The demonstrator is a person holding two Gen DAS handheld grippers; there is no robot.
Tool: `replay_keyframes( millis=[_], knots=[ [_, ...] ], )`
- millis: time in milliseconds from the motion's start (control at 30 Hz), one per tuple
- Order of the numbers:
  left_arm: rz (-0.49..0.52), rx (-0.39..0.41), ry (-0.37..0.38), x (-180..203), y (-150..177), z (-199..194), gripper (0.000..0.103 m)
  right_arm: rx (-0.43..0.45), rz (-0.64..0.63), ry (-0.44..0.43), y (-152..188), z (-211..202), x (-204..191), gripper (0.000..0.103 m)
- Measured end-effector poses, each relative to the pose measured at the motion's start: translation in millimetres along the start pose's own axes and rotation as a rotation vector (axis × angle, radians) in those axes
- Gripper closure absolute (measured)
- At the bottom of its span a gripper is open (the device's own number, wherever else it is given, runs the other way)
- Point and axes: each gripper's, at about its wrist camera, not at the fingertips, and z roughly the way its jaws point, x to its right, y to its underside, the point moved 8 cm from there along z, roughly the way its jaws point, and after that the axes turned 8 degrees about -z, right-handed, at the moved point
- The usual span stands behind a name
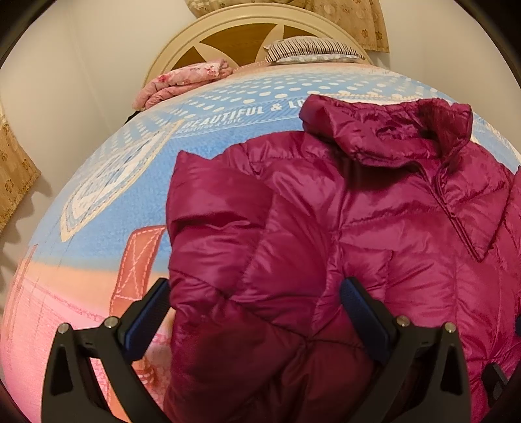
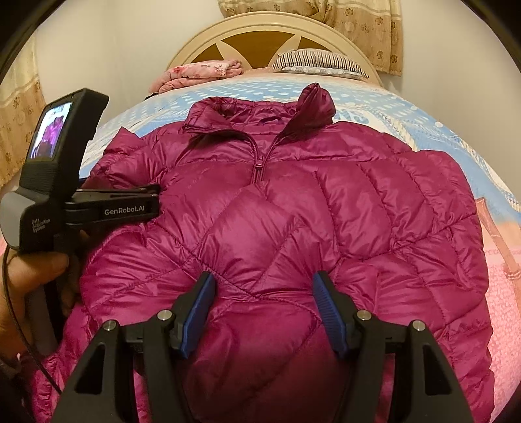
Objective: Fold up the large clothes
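A magenta quilted puffer jacket (image 2: 293,201) lies front up on the bed, zipped at the chest, collar toward the headboard. In the left wrist view its near side is folded inward over the body (image 1: 260,227). My left gripper (image 1: 254,306) stands wide open astride that folded part; a strip of bedcover shows between the left pad and the fabric. In the right wrist view the left gripper (image 2: 156,197) is seen side-on at the jacket's left shoulder. My right gripper (image 2: 263,293) is open over the lower front, fingertips (image 2: 205,293) touching the puffy fabric, which bulges between them.
The bedcover (image 1: 107,182) is blue with white dots, pink near me. A folded pink floral quilt (image 2: 202,73) and a striped pillow (image 2: 319,61) lie by the cream headboard (image 2: 260,29). Curtains hang at both sides. A hand (image 2: 26,279) holds the left gripper's handle.
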Motion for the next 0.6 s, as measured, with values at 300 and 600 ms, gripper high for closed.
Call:
replay_keyframes(
  millis=[300,600],
  knots=[
    [0.005,0.118,0.078,22,-17,-65,0.0,0.021,0.03,-0.033,1,-4,1,0.039],
    [0.041,0.023,0.094,38,10,-24,0.0,0.046,0.077,-0.095,1,-8,7,0.039]
  ],
)
